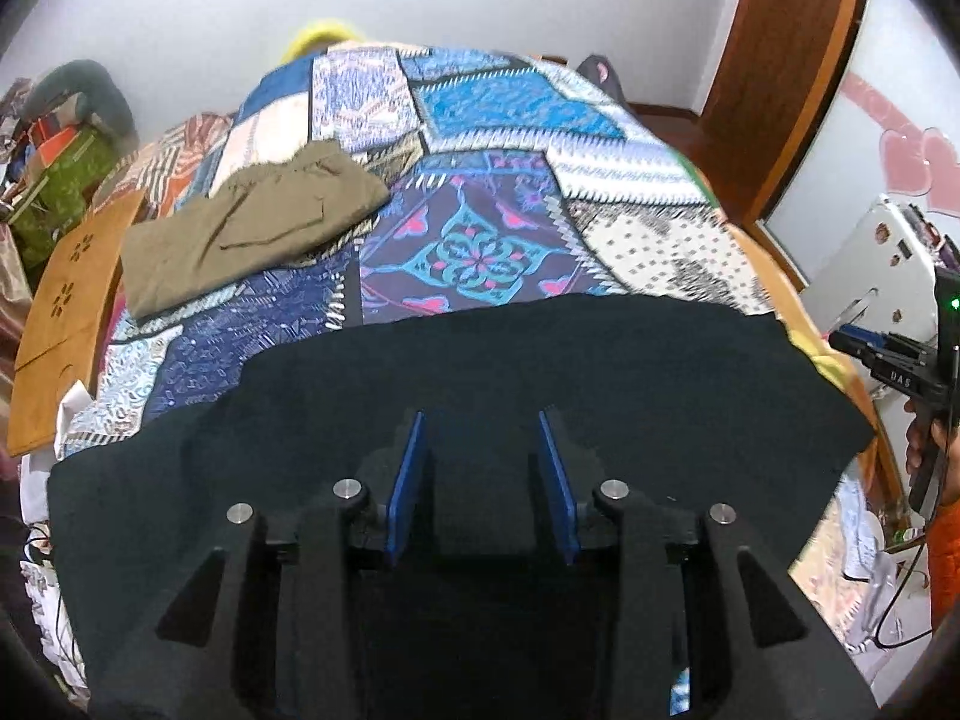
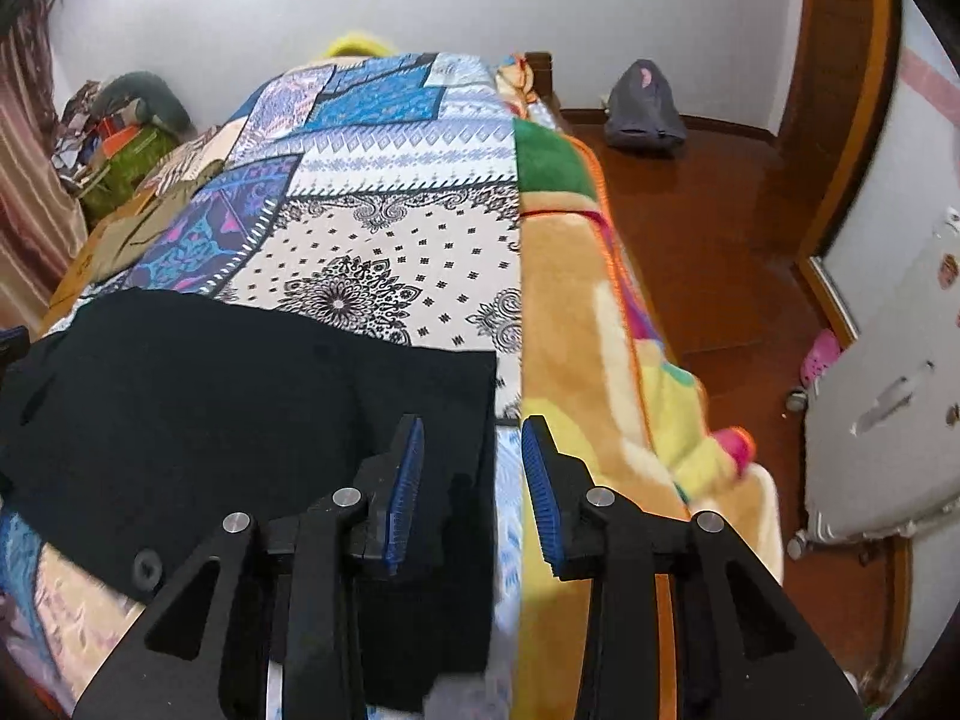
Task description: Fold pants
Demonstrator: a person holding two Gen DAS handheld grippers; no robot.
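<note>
Two grippers: both are hovering over the black pants (image 1: 540, 372) on the bed – neither is holding anything.
Left gripper (image 1: 483, 480): its blue pads are standing partly apart above the dark cloth, with nothing pinched between them.
Right gripper (image 2: 471, 486): its jaws are gaping a moderate way over the right-hand edge of the pants, one pad above the cloth, the other above the blanket (image 2: 600, 312); no fabric is caught in them.
Step in hand: judging by the free jaws and the flat cloth, one fold is looking finished and the grippers are sitting between grips.
Next move: it is likely calling for a fresh pinch on an edge or corner of the pants, each gripper closing on cloth only – not on the quilt (image 1: 480, 180) underneath – before lifting the layer across.
Pants, place: they are lying across the near end of the bed, over the patchwork quilt, their right edge just beside the yellow-and-orange blanket.
Pants, look: they are lying flat and smooth in a wide dark band, a round button (image 2: 146, 568) showing at the near left.
Olive garment (image 1: 252, 228): it is sitting folded farther up the bed, well apart from the pants.
</note>
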